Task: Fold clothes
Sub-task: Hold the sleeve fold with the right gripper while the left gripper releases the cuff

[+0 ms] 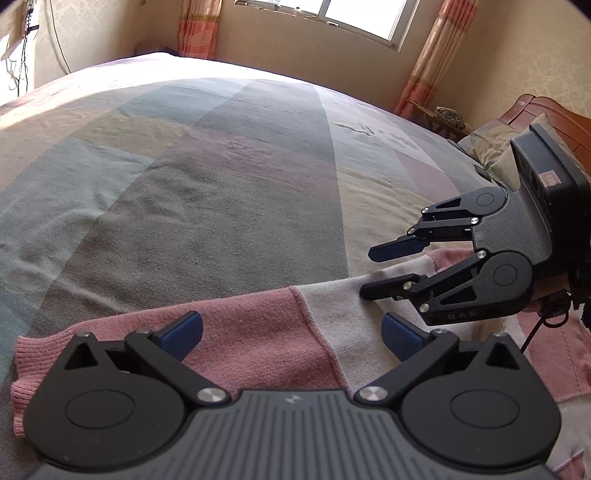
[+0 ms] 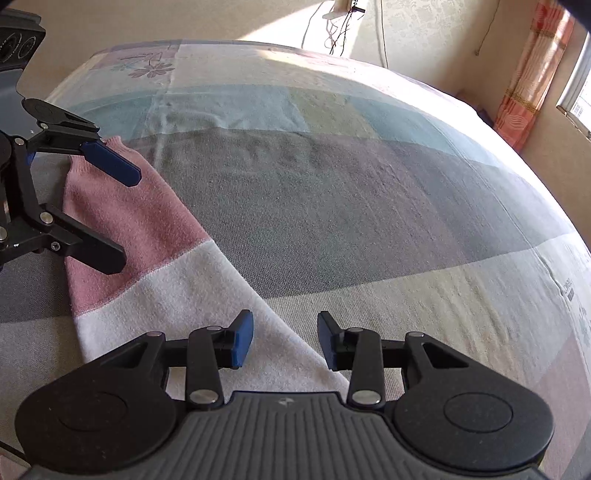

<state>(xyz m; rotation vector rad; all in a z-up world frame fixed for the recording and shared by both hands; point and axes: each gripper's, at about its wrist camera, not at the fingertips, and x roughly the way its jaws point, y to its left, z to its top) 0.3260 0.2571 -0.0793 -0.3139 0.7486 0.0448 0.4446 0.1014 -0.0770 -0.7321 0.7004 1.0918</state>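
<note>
Both my grippers stand over a pink-and-white sweater sleeve on the bed.

My left gripper [image 1: 291,332] has its jaws wide apart above the pink sleeve [image 1: 251,339], holding nothing. My right gripper [image 2: 285,339] is partly apart, straddling the white section's edge, pads clear of cloth. The striped bedspread [image 2: 351,192] lies beneath.

Daylight pours in from the window [image 1: 354,18], blown out to white glare in the left wrist view. A bright sunlit patch washes out the far corner of the bed [image 1: 155,70], while its middle lies in soft shade. Both fisheye views bend the bed's edges into curves and darken at the corners. Focus is sharp, without motion blur.
</note>
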